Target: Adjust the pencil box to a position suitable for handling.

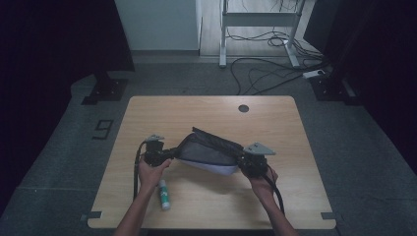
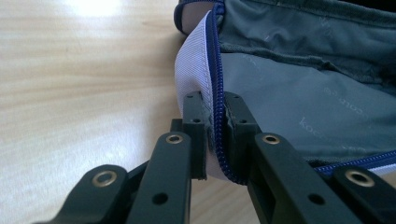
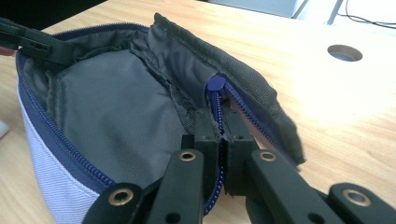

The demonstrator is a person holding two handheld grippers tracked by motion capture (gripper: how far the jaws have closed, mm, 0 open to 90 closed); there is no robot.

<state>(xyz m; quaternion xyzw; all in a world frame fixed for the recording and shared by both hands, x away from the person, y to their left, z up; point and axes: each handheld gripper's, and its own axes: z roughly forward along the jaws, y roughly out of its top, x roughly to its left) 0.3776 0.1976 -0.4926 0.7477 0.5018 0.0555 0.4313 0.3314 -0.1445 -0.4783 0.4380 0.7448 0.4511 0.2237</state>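
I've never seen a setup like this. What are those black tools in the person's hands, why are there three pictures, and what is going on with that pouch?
No robot here: a person holds a hand-held two-jaw gripper in each hand. The high view looks down on the light wooden table from above; the person's forearms enter at the bottom. The other two pictures come from small cameras riding on each gripper, looking along its black jaws.

The left gripper and the right gripper each pinch one end of an open grey fabric pouch with a blue zipper and a white lower side. In the left gripper view, the jaws are closed on the zipper edge; in the right gripper view, likewise, with the pouch's grey lining showing.

A small white tube with a green band lies on the table near the left hand.
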